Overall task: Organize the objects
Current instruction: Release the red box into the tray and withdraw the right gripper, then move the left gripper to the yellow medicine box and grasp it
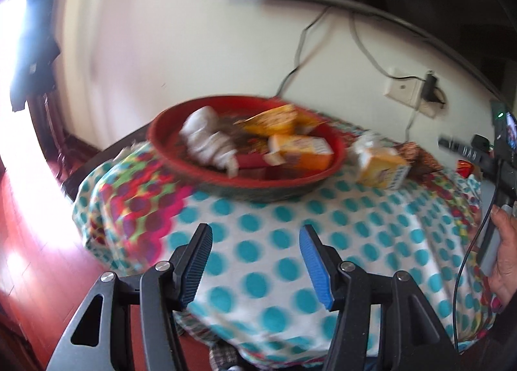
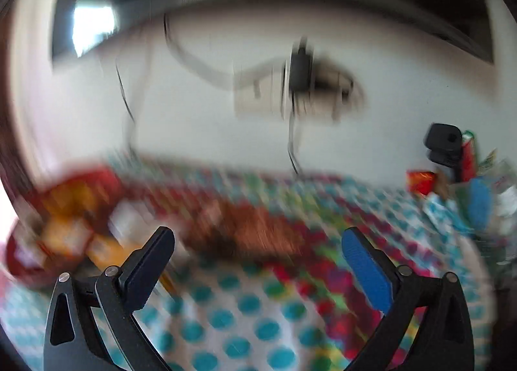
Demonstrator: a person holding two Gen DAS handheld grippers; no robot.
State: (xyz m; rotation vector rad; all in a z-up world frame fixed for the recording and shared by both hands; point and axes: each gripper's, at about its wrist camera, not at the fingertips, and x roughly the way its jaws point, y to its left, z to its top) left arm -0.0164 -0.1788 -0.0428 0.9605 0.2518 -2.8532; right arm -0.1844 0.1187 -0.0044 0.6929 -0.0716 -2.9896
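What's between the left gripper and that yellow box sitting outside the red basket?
Nothing visible. The left gripper is open over bare polka-dot cloth, and the yellow box lies ahead to its right, just right of the red basket. Only cloth shows between them.

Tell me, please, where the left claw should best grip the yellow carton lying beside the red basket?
Probably across the yellow carton's narrow sides at mid-body, coming from the front: it lies apart from the red basket, its faces flat and free.

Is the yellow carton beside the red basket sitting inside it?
No, the yellow carton rests on the dotted cloth, outside the red basket.
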